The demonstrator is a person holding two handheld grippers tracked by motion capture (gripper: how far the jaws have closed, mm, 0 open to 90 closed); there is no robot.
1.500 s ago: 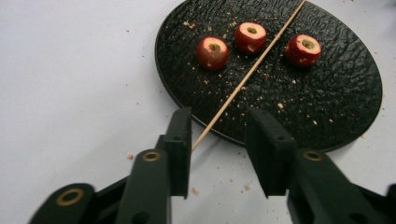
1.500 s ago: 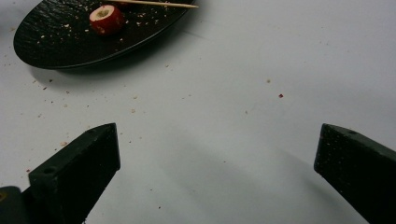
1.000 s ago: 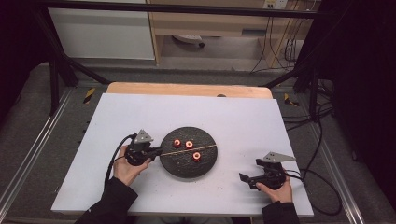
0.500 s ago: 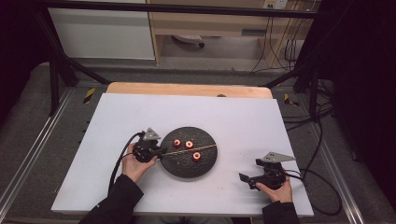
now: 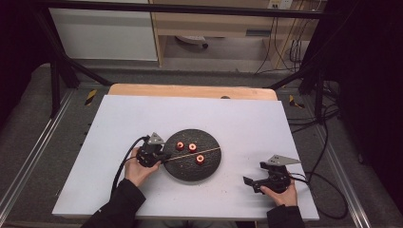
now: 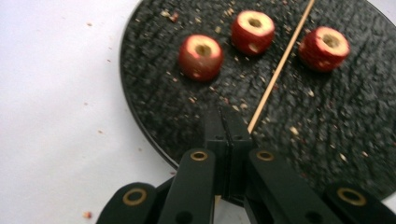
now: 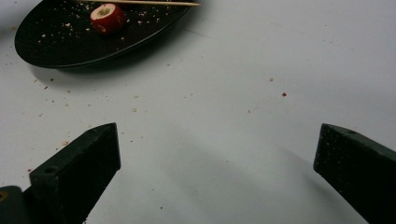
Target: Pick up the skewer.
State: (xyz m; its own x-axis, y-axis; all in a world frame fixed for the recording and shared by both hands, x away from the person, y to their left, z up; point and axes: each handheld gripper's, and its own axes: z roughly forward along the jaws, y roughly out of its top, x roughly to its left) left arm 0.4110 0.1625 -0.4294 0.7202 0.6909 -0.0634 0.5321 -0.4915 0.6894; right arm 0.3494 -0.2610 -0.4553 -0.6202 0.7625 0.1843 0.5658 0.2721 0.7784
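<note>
A round black plate point(image 5: 190, 172) sits at the middle of the white table. On it lie three red cored fruits point(image 5: 180, 145) point(image 5: 192, 147) point(image 5: 200, 159) and a thin wooden skewer point(image 5: 199, 153) laid across. My left gripper point(image 5: 161, 156) is at the plate's left rim, shut on the skewer's near end. In the left gripper view its jaws meet point(image 6: 226, 116) over the plate point(image 6: 154, 116), and the skewer point(image 6: 280, 70) runs away from them between the fruits point(image 6: 201, 56) point(image 6: 254, 30) point(image 6: 325, 46). My right gripper point(image 5: 249, 183) rests open on the table, right of the plate.
Crumbs are scattered over the plate and table. The right gripper view has bare table between the wide jaws point(image 7: 217, 149), with the plate point(image 7: 56, 46), one fruit point(image 7: 107, 17) and the skewer point(image 7: 140, 3) at upper left. Cables trail off both grippers. A wooden strip point(image 5: 190, 91) borders the far edge.
My left gripper has slid right, up to the plate's rim and the skewer's end. The right gripper, the plate and the fruits have stayed put.
</note>
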